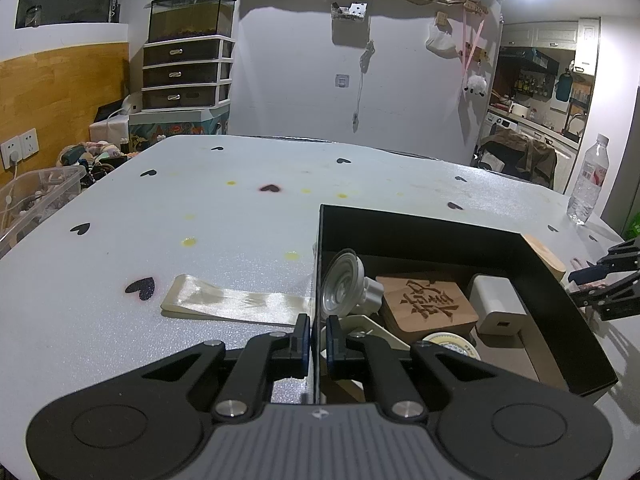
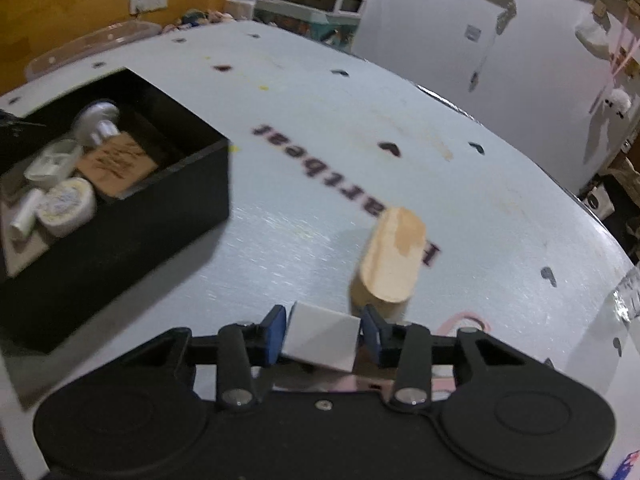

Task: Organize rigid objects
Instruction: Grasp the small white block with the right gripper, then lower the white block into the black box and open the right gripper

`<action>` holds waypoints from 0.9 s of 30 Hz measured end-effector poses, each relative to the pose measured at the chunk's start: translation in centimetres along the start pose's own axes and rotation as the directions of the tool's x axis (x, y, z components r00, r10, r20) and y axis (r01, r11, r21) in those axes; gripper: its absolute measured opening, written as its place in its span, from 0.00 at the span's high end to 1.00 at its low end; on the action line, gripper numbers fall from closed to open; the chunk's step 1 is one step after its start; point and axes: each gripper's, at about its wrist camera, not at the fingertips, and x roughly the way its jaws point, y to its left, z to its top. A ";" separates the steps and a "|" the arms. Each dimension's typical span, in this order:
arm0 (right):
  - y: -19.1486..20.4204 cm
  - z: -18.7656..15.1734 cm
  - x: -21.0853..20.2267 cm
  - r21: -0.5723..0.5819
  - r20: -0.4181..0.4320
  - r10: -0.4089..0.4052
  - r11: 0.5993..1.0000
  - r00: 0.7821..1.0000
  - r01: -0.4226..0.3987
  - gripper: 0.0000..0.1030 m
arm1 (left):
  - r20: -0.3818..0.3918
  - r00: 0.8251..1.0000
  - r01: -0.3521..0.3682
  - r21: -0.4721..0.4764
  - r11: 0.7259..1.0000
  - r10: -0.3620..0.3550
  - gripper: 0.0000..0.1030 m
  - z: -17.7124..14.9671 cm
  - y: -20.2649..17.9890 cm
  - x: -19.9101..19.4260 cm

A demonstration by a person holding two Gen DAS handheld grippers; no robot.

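A black open box (image 1: 568, 320) stands on the table and shows in the right wrist view (image 2: 132, 216) at the left. It holds a carved wooden block (image 1: 428, 306), a white charger (image 1: 498, 304), a clear suction cup (image 1: 342, 288), a tape roll (image 1: 452, 346) and other white items. My left gripper (image 1: 318, 340) is shut on the box's left wall. My right gripper (image 2: 322, 330) is shut on a white block (image 2: 322, 338) just above the table. A rounded wooden piece (image 2: 394, 256) stands right beyond it. The right gripper (image 1: 604, 284) also shows at the left view's right edge.
A cream ribbon (image 1: 236, 300) lies on the table left of the box. A water bottle (image 1: 588, 180) stands at the far right edge. A clear plastic bin (image 1: 36, 200) sits off the table's left side. The grey heart-printed table top (image 1: 240, 208) stretches ahead.
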 end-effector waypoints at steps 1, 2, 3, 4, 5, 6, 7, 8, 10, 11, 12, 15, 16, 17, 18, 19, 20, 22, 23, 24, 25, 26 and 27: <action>0.2 0.1 -0.6 0.002 0.018 0.010 1.000 1.000 -0.010 0.61 | 0.001 1.000 0.001 0.000 1.000 -0.001 0.93 0.0 0.0 0.0; 0.5 0.2 -1.0 0.000 0.034 0.013 1.000 0.999 -0.013 0.61 | 0.001 1.000 0.002 0.000 1.000 -0.002 0.93 0.0 0.0 0.0; 0.8 0.4 -1.5 -0.004 0.050 0.014 1.000 0.999 -0.014 0.61 | 0.002 1.000 0.003 -0.001 1.000 -0.003 0.93 -0.1 0.1 0.0; 1.0 0.5 -2.0 -0.009 0.066 0.016 1.000 0.998 -0.016 0.61 | 0.003 1.000 0.004 -0.001 1.000 -0.004 0.93 -0.1 0.1 0.0; 1.3 0.7 -2.5 -0.014 0.081 0.021 1.000 0.996 -0.020 0.61 | 0.003 1.000 0.003 -0.001 1.000 -0.003 0.93 -0.1 0.1 0.0; 1.6 0.9 -3.1 -0.022 0.100 0.029 0.999 0.995 -0.027 0.61 | 0.004 1.000 0.004 0.000 1.000 -0.004 0.93 -0.1 0.1 0.0; 1.9 1.2 -3.7 -0.030 0.115 0.036 0.999 0.993 -0.032 0.61 | 0.005 1.000 0.005 0.000 1.000 -0.005 0.93 -0.1 0.1 -0.1; 2.3 1.5 -4.5 -0.045 0.135 0.044 0.998 0.990 -0.039 0.61 | 0.007 1.000 0.006 0.000 1.000 -0.006 0.93 -0.1 0.1 -0.1; 3.0 2.2 -5.8 -0.075 0.175 0.064 0.996 0.982 -0.051 0.61 | 0.010 1.000 0.008 0.000 1.000 -0.008 0.93 -0.1 0.1 -0.2; 3.5 2.7 -6.5 -0.097 0.195 0.082 0.993 0.977 -0.064 0.61 | 0.011 1.000 0.008 0.000 1.000 -0.008 0.93 -0.1 0.1 -0.3; 4.1 3.1 -7.2 -0.119 0.213 0.103 0.990 0.972 -0.079 0.61 | 0.012 1.000 0.008 0.001 1.000 -0.008 0.93 -0.1 0.0 -0.3; 5.9 4.3 -8.4 -0.183 0.233 0.187 0.972 0.954 -0.145 0.61 | 0.016 1.000 0.007 0.003 1.000 -0.007 0.93 0.0 0.0 -0.4; 6.4 4.6 -8.6 -0.201 0.231 0.215 0.965 0.949 -0.170 0.61 | 0.016 1.000 0.007 0.004 1.000 -0.007 0.93 0.0 0.0 -0.4; 7.2 5.0 -8.6 -0.221 0.223 0.250 0.954 0.942 -0.201 0.61 | 0.017 1.000 0.006 0.005 1.000 -0.006 0.93 0.0 0.0 -0.4; 7.8 5.3 -8.6 -0.234 0.213 0.275 0.946 0.938 -0.224 0.61 | 0.016 1.000 0.006 0.005 1.000 -0.006 0.93 0.0 0.0 -0.4; 8.4 5.6 -8.4 -0.246 0.196 0.301 0.937 0.933 -0.250 0.61 | 0.015 1.000 0.005 0.007 1.000 -0.005 0.93 0.0 0.0 -0.4; 9.1 5.9 -8.1 -0.253 0.175 0.329 0.926 0.928 -0.281 0.61 | 0.014 1.000 0.004 0.009 1.000 -0.004 0.93 0.0 0.0 -0.4; 10.0 6.4 -7.4 -0.249 0.135 0.372 0.910 0.918 -0.332 0.61 | 0.014 1.000 0.005 0.011 1.000 -0.006 0.93 0.1 0.0 -0.5; 10.5 6.8 -6.9 -0.242 0.106 0.393 0.901 0.913 -0.360 0.61 | 0.014 1.000 0.006 0.010 1.000 -0.006 0.93 0.1 0.0 -0.5; 11.0 7.0 -6.5 -0.233 0.082 0.407 0.895 0.910 -0.380 0.61 | 0.014 1.000 0.009 0.007 1.000 -0.009 0.93 0.1 0.0 -0.4; 11.3 6.9 -6.0 -0.218 0.060 0.419 0.891 0.906 -0.398 0.61 | 0.014 1.000 0.011 0.006 1.000 -0.011 0.93 0.1 0.0 -0.5; 11.6 7.0 -5.4 -0.197 0.032 0.433 0.886 0.901 -0.419 0.61 | 0.015 1.000 0.012 0.003 1.000 -0.012 0.93 0.1 0.1 -0.5; 11.8 7.0 -4.8 -0.181 0.013 0.430 0.889 0.903 -0.421 0.61 | 0.015 1.000 0.013 0.001 1.000 -0.013 0.93 0.1 0.1 -0.4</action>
